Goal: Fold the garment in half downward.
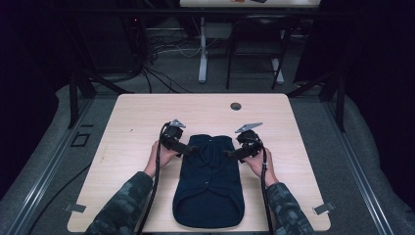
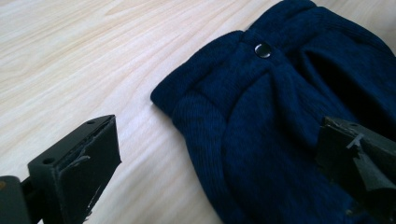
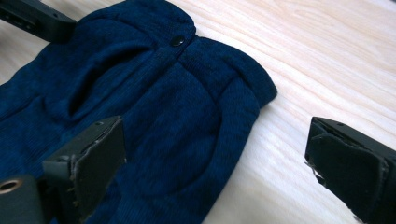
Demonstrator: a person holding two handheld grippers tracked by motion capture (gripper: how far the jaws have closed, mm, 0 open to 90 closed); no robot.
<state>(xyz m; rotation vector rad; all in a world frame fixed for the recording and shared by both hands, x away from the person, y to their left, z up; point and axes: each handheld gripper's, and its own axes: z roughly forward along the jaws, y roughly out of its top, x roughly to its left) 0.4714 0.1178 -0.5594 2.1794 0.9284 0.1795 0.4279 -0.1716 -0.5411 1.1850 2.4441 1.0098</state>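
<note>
- A dark navy knitted garment (image 1: pixel 209 181) is lying flat in the lower middle of the high view, on the pale wooden table (image 1: pixel 132 117), its collar end pointing toward the top of the frame.
- The left gripper (image 1: pixel 192 150) is sitting at the garment's upper left corner with its jaws spread wide and gripping nothing; in the left gripper view one jaw is hanging over bare wood at lower left and the other over the cloth at right, straddling the folded shoulder edge (image 2: pixel 187 100).
- The right gripper (image 1: pixel 229 153) is mirroring this at the upper right corner, likewise released, its jaws straddling the edge of the knit (image 3: pixel 261 95).
- A small dark snap button (image 2: pixel 263 49) is showing near the neckline.
- Judging by this, the person is lining up to pinch both shoulders; the next move calls for lowering, closing on the cloth evenly, then lifting or folding.
- No containers are standing on the table.
</note>
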